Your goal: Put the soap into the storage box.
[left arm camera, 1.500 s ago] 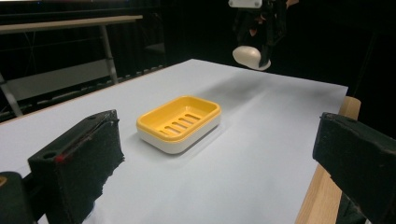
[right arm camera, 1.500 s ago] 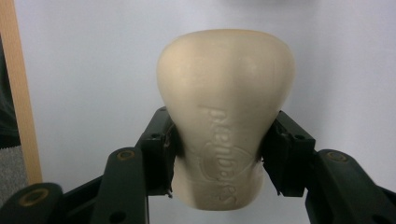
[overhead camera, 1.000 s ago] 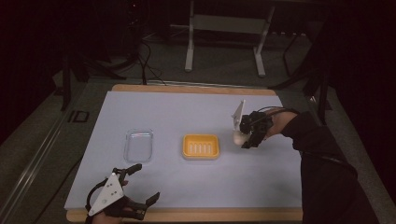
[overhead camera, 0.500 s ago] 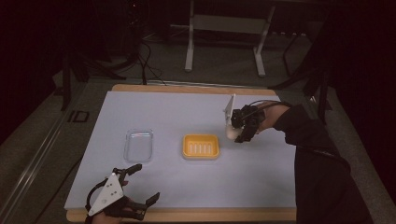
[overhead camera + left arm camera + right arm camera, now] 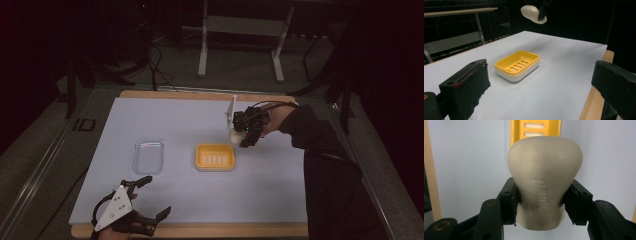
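Note:
A cream bar of soap (image 5: 545,180) fills the right gripper view, clamped at its sides by the two black jaws of my right gripper (image 5: 544,200). In the high view that gripper (image 5: 241,134) hangs in the air just right of and beyond the yellow soap dish (image 5: 215,157), with the soap (image 5: 234,136) in it. The left gripper view shows the dish (image 5: 517,65) on the white mat and the held soap (image 5: 532,13) high above it. My left gripper (image 5: 150,201) rests at the table's near left edge, jaws wide apart and holding nothing.
A clear plastic tray (image 5: 148,156) lies on the white mat (image 5: 175,125) left of the dish. The mat covers a wooden table (image 5: 200,231) whose edge shows at the front. A metal stand (image 5: 240,45) is on the floor beyond the table.
My right gripper has carried the soap leftward and slightly up, from right of the dish to near its far right corner. The left gripper has stayed put.

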`<move>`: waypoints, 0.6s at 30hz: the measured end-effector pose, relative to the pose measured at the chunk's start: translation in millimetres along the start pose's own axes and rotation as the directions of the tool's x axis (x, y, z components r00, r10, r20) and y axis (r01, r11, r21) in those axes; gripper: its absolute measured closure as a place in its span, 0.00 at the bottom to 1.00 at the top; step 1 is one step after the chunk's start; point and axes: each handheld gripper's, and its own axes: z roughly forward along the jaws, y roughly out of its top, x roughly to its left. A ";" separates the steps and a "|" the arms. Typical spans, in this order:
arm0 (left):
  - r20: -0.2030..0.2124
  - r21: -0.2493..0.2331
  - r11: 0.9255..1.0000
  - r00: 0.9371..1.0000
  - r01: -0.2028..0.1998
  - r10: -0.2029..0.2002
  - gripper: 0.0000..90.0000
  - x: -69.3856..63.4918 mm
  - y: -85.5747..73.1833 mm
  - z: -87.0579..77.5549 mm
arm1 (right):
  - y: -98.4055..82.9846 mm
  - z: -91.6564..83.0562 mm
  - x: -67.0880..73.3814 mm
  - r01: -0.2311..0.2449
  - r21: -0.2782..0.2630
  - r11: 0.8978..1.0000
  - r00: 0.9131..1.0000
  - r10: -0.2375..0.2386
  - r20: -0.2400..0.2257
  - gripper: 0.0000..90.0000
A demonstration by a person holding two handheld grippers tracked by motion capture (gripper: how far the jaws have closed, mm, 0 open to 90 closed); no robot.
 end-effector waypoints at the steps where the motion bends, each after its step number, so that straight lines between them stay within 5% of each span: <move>1: 0.001 0.002 1.000 1.000 -0.001 0.001 0.02 0.1 0.0 -0.1 | 2.4 0.6 0.5 0.001 -0.001 1.000 1.000 -0.001 0.001 0.55; 18: 0.009 -0.002 1.000 1.000 0.000 0.000 0.02 -0.6 0.7 -0.4 | 34.2 19.4 3.3 0.038 0.010 0.999 0.999 -0.038 0.002 0.55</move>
